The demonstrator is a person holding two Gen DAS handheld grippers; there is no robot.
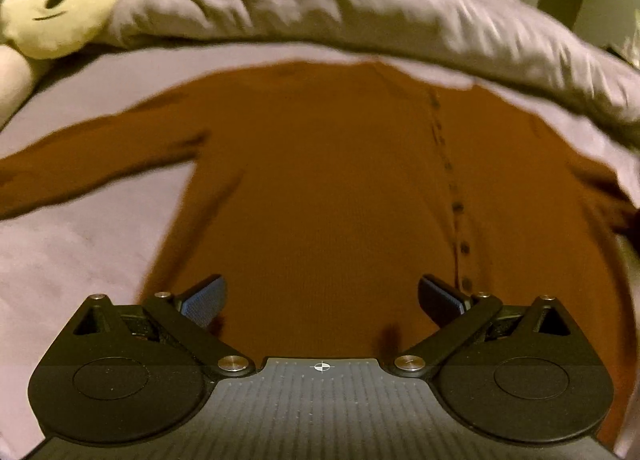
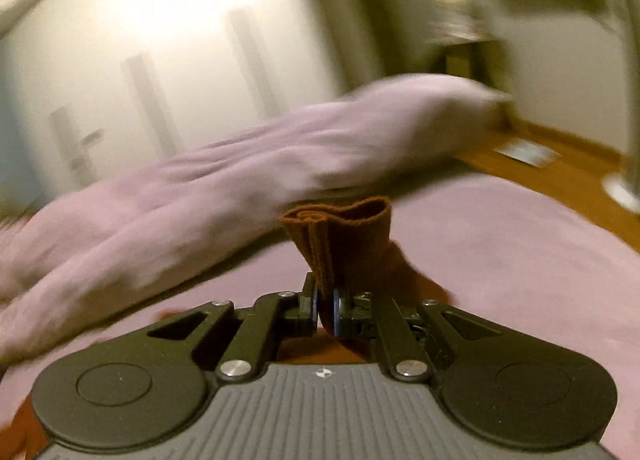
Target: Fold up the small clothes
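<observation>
A small rust-brown cardigan (image 1: 320, 188) with a row of dark buttons lies flat on the lilac bed sheet (image 1: 80, 244), one sleeve stretched out to the left. My left gripper (image 1: 320, 300) is open and empty, hovering over the cardigan's lower body. My right gripper (image 2: 326, 308) is shut on the cuff end of a brown sleeve (image 2: 344, 236), which stands bunched up above the jaws. The right sleeve's far end in the left wrist view is hidden at the frame edge.
A rumpled lilac duvet (image 1: 360, 8) lies along the far side of the cardigan and also shows in the right wrist view (image 2: 240, 172). A cream plush toy (image 1: 60, 4) sits at the far left. Wooden floor (image 2: 560, 172) lies beyond the bed's edge.
</observation>
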